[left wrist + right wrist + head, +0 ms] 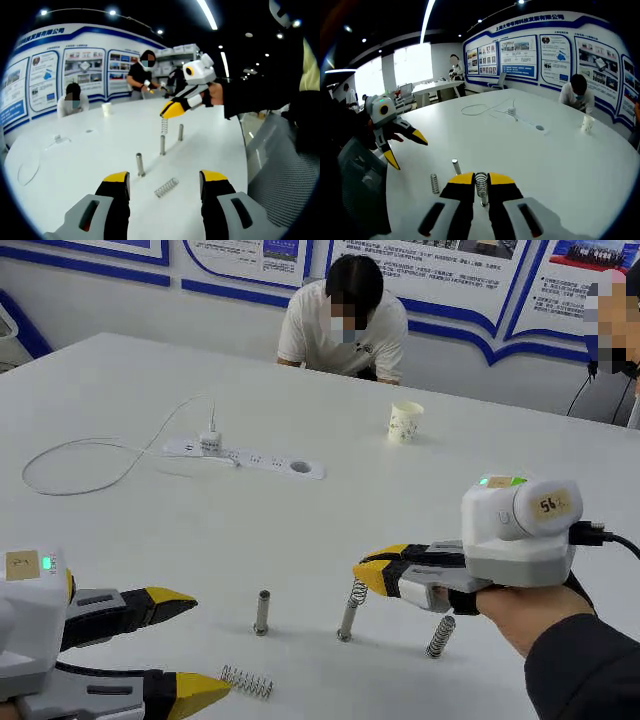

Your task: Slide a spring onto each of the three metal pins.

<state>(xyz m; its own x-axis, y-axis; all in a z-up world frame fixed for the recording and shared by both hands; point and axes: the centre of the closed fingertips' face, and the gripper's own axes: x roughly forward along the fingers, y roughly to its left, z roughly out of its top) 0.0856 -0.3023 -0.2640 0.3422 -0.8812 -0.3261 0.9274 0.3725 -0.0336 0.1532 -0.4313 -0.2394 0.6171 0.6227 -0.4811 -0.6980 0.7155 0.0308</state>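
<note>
Spring (357, 591) is gripped by closed R tongs (481, 179) at top of mid pin (346, 622); L tongs (207, 645) held wide open, empty, nr loose spring (246, 681).

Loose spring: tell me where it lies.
Head view, lower left: the loose spring lies flat on the table beside the left gripper, just below the bare pin.

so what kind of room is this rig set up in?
Looks like a meeting or exhibition room, not a workshop: a large white conference-style table, blue-and-white printed display boards along the wall, and a white power strip and patterned paper cup on the table.
</note>
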